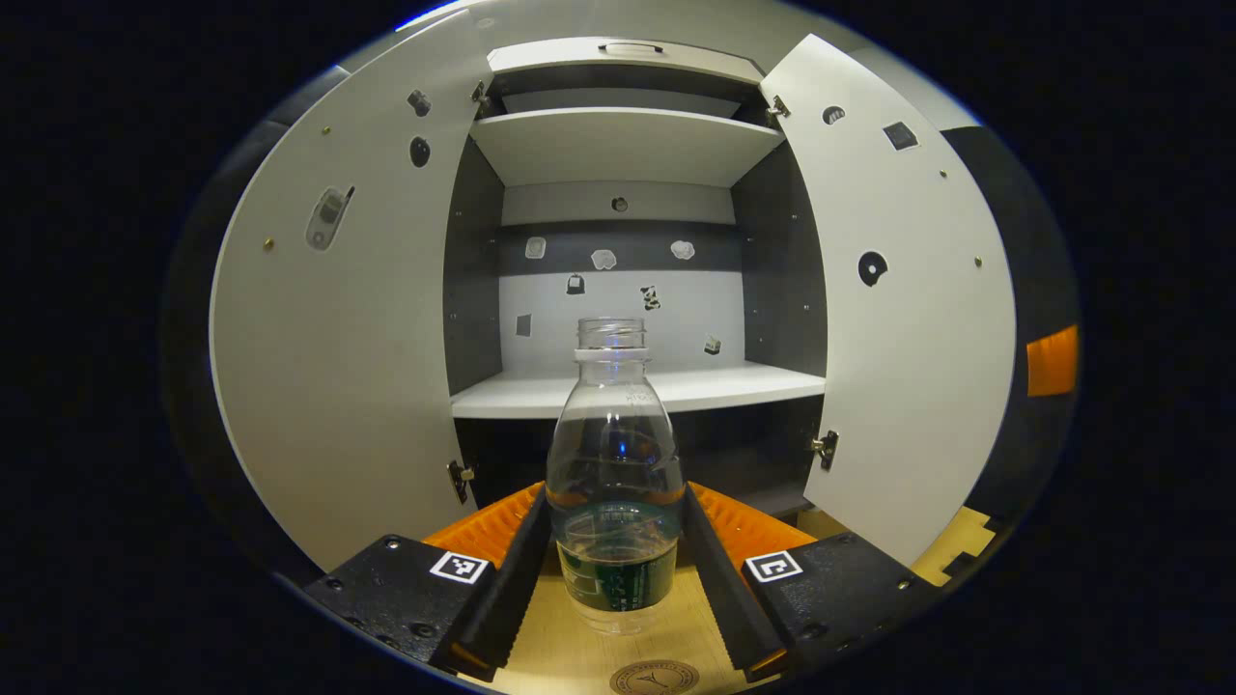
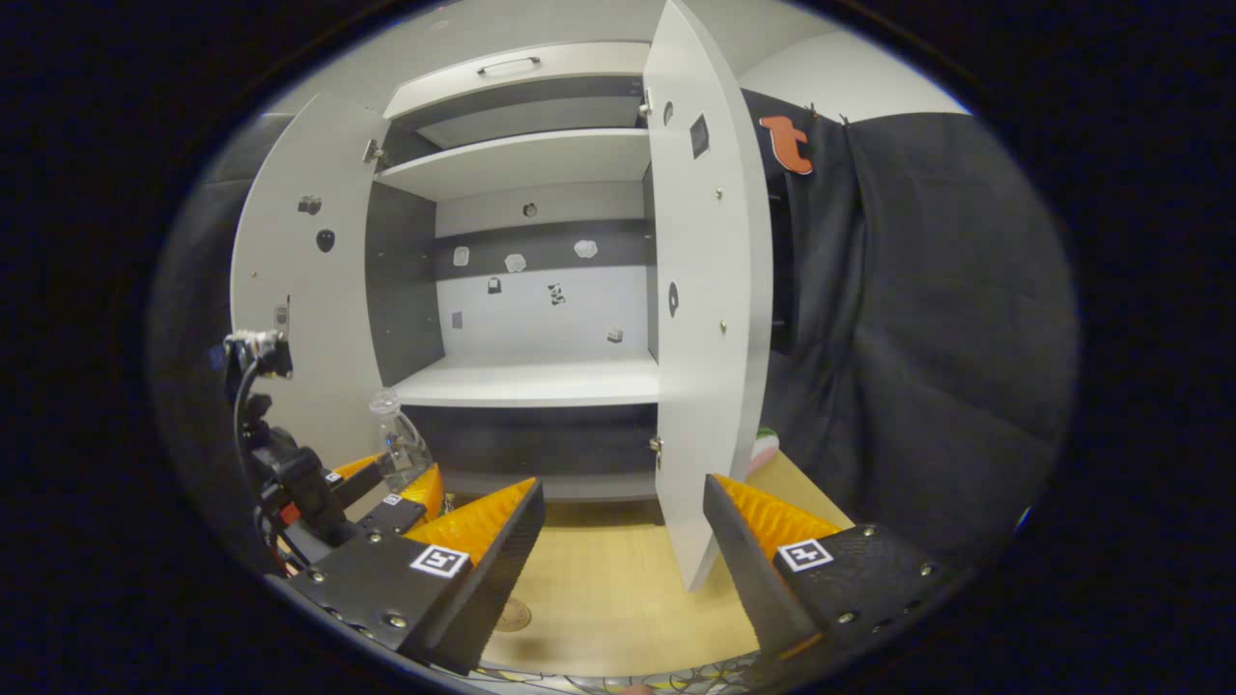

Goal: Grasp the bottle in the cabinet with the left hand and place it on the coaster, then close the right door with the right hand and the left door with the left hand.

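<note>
I see bottle (image 1: 615, 483) upright, lower centre of left gripper view, clamped between left gripper (image 1: 618, 569) fingers, above wooden table (image 1: 570, 656). Right gripper (image 2: 618, 550) wide, holding nothing, lower centre. Cabinet (image 1: 618, 145) doors open.

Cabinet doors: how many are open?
2. The left door swings out on the cabinet's left side, and the right door swings out on its right side. Both stand wide open.

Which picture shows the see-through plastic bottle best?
The left gripper view: the clear plastic bottle stands big and centred between the left hand-held gripper fingers. In the right gripper view the bottle is small, far off and partly hidden.
</note>
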`<move>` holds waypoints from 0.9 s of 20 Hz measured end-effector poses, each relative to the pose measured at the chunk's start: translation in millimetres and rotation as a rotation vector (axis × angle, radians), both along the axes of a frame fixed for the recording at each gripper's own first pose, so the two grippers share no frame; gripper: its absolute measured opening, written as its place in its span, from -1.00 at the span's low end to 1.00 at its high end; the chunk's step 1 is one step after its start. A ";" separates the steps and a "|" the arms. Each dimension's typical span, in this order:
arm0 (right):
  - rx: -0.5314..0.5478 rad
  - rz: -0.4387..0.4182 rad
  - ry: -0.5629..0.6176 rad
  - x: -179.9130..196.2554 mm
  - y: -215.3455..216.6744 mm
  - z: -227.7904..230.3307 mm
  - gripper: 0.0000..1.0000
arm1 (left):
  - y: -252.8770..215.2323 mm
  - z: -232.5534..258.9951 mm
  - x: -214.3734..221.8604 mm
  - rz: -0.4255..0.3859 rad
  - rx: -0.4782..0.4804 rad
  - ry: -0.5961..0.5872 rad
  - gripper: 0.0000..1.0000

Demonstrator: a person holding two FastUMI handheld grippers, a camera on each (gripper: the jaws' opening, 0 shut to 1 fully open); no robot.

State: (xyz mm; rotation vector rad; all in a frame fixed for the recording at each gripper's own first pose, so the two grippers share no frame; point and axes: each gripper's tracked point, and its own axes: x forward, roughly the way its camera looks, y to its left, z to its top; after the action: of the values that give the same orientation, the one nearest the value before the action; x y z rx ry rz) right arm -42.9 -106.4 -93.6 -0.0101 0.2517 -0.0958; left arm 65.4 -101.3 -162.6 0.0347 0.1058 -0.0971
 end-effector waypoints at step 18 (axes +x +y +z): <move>-0.026 -0.020 0.157 -23.4 -32.3 -64.0 1.00 | -26.6 -153.4 -38.9 -0.013 0.013 0.125 0.65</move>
State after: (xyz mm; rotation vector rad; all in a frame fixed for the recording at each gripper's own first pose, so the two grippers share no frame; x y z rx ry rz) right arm -66.4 -138.8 -157.6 -0.0410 0.4070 -0.1180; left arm 26.4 -127.9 -316.0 0.0426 0.2309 -0.1119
